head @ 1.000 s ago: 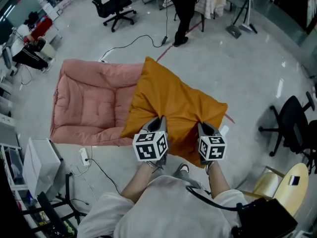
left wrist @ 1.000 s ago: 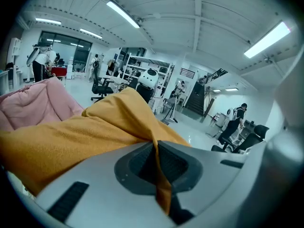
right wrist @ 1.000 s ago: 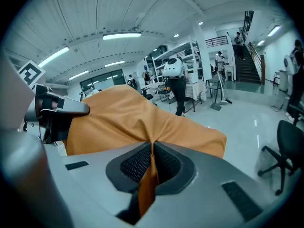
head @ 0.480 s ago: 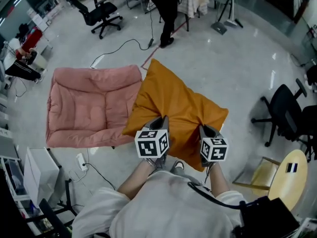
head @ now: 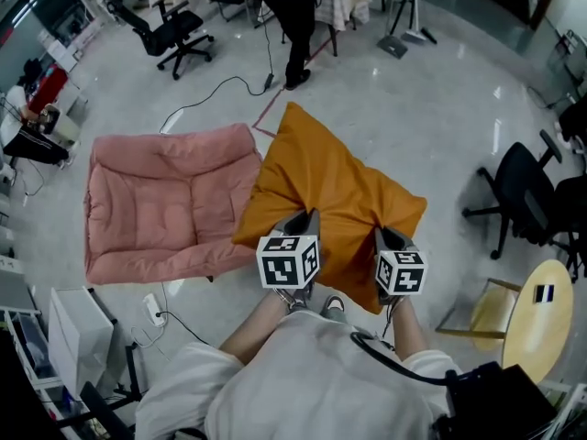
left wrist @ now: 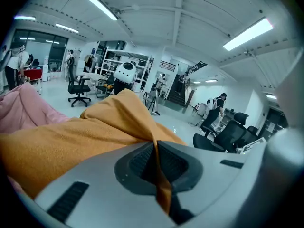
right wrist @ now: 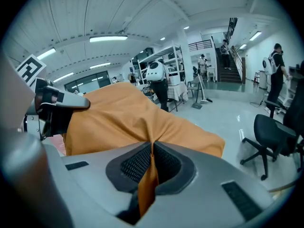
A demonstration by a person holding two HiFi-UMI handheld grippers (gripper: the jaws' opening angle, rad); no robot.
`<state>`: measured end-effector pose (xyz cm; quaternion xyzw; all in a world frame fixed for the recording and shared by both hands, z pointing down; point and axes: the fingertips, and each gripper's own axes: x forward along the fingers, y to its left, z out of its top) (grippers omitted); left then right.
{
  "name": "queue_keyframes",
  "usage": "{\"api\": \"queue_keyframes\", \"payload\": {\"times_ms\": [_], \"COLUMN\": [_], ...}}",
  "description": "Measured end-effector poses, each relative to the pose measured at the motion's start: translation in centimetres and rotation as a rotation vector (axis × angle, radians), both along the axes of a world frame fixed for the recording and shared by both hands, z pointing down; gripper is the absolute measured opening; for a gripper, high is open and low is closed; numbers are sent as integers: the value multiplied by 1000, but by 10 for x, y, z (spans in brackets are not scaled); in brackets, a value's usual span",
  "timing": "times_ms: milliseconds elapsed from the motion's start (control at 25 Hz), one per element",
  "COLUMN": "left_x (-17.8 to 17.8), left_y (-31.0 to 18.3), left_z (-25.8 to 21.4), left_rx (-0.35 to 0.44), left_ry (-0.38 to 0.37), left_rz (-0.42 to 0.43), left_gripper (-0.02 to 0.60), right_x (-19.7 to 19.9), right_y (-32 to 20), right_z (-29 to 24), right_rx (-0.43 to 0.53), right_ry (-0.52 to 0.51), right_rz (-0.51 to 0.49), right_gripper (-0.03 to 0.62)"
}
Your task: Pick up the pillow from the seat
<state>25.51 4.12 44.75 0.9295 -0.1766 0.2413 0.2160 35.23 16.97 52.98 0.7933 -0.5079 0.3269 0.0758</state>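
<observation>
You have the orange pillow pinched in both claws. Your left claw is closed tight on a thin fold of fabric at the pillow's near edge. Your right claw is closed the same way on a second fold near the first. Each gripper view shows cloth squeezed between the pads and trailing out below them.

The pillow spreads away from you, off the pink seat and mostly over the bare floor to its right. Only its left edge overlaps the seat's right side in the head view. The pick-up looks as good as done: the lift is the step in hand, and the seat carries nothing else that you can see.

The next move calls for a steady hold. Both grips look to be on cloth alone, not on the stuffing, so the weight likely hangs from two small pinches. Hold both claws clamped and level, and carry the pillow clear of the black office chair on your right.

No box, bin or basket shows plainly. The white furniture at lower left is too small to read.
</observation>
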Motion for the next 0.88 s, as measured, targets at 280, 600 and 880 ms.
{"api": "queue_keyframes", "payload": {"times_ms": [280, 600, 880], "left_x": [0, -6, -5], "left_y": [9, 13, 20], "left_z": [1, 3, 6], "left_rx": [-14, -28, -35], "left_ry": [11, 10, 9], "left_rz": [2, 4, 13], "left_gripper": [14, 14, 14], "right_x": [0, -5, -6], "right_y": [11, 18, 26], "right_z": [-1, -1, 1], "right_rx": [-11, -24, -39], "right_ry": [4, 7, 8], "right_rz": [6, 7, 11], "right_gripper": [38, 38, 37]}}
